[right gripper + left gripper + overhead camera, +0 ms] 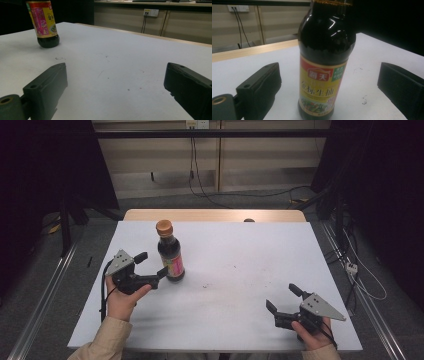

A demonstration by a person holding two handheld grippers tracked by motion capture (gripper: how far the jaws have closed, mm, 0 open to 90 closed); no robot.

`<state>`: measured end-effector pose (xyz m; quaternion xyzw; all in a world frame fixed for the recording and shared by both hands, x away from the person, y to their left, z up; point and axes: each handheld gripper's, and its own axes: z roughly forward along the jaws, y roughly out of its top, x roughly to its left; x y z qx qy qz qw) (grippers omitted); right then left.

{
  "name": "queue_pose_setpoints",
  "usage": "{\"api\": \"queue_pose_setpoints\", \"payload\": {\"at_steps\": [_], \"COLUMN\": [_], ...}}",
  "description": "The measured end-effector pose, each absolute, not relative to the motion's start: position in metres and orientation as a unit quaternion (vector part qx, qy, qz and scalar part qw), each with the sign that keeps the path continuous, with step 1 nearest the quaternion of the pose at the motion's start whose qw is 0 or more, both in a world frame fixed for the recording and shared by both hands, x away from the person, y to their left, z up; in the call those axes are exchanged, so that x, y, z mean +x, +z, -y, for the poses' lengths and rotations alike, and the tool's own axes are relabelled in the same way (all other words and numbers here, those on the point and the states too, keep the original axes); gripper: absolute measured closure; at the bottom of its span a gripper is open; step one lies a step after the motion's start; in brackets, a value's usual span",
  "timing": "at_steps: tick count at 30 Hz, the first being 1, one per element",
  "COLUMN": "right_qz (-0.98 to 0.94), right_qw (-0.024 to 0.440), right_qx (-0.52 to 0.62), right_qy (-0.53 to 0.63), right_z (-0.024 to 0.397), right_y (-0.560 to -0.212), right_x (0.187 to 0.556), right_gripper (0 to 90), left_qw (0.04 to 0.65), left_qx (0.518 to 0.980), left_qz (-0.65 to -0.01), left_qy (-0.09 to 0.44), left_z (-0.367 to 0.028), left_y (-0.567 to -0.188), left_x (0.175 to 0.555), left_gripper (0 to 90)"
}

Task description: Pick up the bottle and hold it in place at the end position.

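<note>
Soy sauce bottle (169,256) is seen upright on the white table (240,270), between the spread jaws of the left gripper (151,263), untouched. The right gripper (283,299) is held open, well apart.

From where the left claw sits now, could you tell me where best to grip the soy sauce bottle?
Probably the labelled body of the soy sauce bottle, approached level from the person's side. It stands upright, and the open left claw already straddles it; the shoulder above tapers.
</note>
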<state>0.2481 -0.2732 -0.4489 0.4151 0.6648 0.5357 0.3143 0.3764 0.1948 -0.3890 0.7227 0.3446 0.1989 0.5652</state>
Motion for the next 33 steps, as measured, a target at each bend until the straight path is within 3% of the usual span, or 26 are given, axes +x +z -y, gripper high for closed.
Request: {"api": "queue_pose_setpoints", "payload": {"at_steps": [33], "right_qz": [-0.666], "right_qw": [0.308], "right_qx": [0.409], "right_qy": [0.542], "right_z": [0.273], "right_y": [-0.449], "right_x": [0.249], "right_gripper": [4.7], "left_qw": [0.544], "left_qx": [0.735], "left_qz": [-0.339], "left_qy": [0.222], "left_z": [-0.161], "left_y": [-0.392], "left_x": [0.414], "left_gripper": [12.2]}}
